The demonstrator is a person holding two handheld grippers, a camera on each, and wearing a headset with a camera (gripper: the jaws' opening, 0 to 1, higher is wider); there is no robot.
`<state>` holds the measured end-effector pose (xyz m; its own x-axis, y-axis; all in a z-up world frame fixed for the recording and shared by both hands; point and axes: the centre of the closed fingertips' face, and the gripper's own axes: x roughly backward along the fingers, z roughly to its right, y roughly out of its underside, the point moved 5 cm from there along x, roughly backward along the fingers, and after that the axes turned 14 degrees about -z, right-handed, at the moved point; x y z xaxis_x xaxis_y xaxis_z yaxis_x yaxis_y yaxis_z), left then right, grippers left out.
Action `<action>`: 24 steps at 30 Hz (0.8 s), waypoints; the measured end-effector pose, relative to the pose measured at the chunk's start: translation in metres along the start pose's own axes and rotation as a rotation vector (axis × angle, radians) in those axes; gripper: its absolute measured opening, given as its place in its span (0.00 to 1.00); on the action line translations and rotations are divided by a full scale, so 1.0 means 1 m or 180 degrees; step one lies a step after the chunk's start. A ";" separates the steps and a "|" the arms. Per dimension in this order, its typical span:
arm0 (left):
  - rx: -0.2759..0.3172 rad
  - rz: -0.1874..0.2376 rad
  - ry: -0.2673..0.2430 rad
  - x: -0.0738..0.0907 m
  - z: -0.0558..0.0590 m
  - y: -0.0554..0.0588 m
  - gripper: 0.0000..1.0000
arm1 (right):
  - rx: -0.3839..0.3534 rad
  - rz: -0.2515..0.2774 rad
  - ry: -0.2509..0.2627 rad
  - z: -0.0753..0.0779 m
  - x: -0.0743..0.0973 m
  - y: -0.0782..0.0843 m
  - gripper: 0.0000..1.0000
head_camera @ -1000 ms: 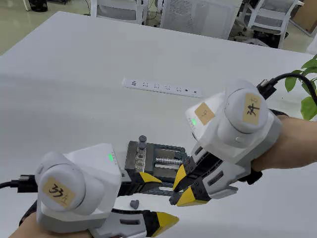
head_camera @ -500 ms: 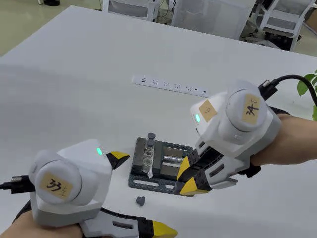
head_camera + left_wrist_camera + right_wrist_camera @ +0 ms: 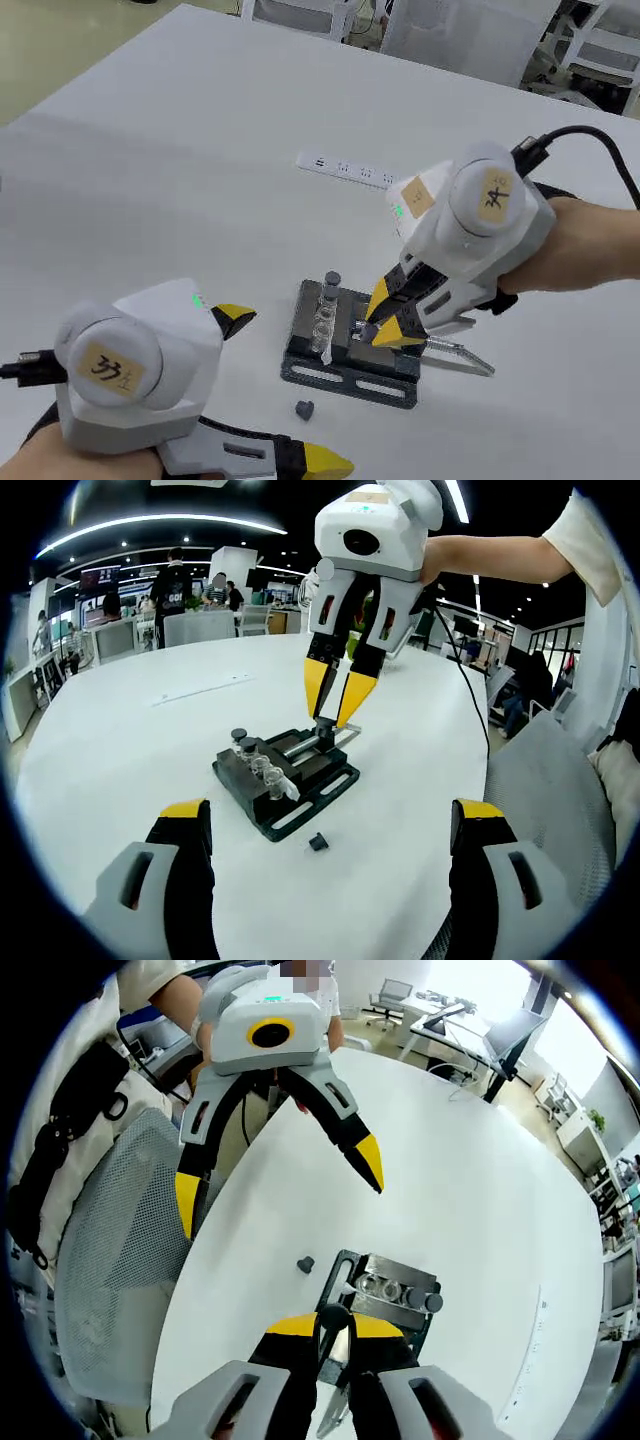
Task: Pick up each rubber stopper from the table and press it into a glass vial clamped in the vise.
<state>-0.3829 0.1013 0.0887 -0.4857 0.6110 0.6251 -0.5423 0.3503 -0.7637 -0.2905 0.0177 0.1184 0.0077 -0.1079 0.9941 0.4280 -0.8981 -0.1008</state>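
Above the vise (image 3: 345,378), I am holding the right gripper (image 3: 370,327) with its jaws pinched almost together on a dark rubber stopper (image 3: 333,1315). It is just beside the row of glass vials (image 3: 322,322) clamped there, and the far vial is already wearing a cap. A second stopper (image 3: 305,409) is lying loose on the white table (image 3: 150,180), just in front of the vise. The left gripper (image 3: 282,392) is hanging near it, jaws spread wide and carrying nothing. I am judging the stoppers light, soft and grippy, so I am taking them by the sides of the wider top, leaving the plug end free. The vials look thin and fragile, so I am planning a straight, gentle press.
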 end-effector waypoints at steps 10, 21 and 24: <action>0.0134 0.0031 -0.0087 0.002 -0.008 0.006 0.98 | 0.0328 -0.0228 0.0005 0.029 -0.013 -0.005 0.05; 0.0271 0.0063 -0.0184 0.006 -0.023 0.016 0.99 | 0.0492 -0.0440 -0.0095 0.044 -0.030 -0.013 0.05; 0.0318 0.0086 -0.0202 0.007 -0.024 0.017 0.99 | 0.0479 -0.0442 -0.0131 0.045 -0.033 -0.016 0.05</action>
<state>-0.3790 0.1288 0.0759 -0.5416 0.5721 0.6159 -0.5925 0.2599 -0.7625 -0.2565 0.0551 0.0889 -0.0252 0.0328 0.9991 0.5578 -0.8290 0.0413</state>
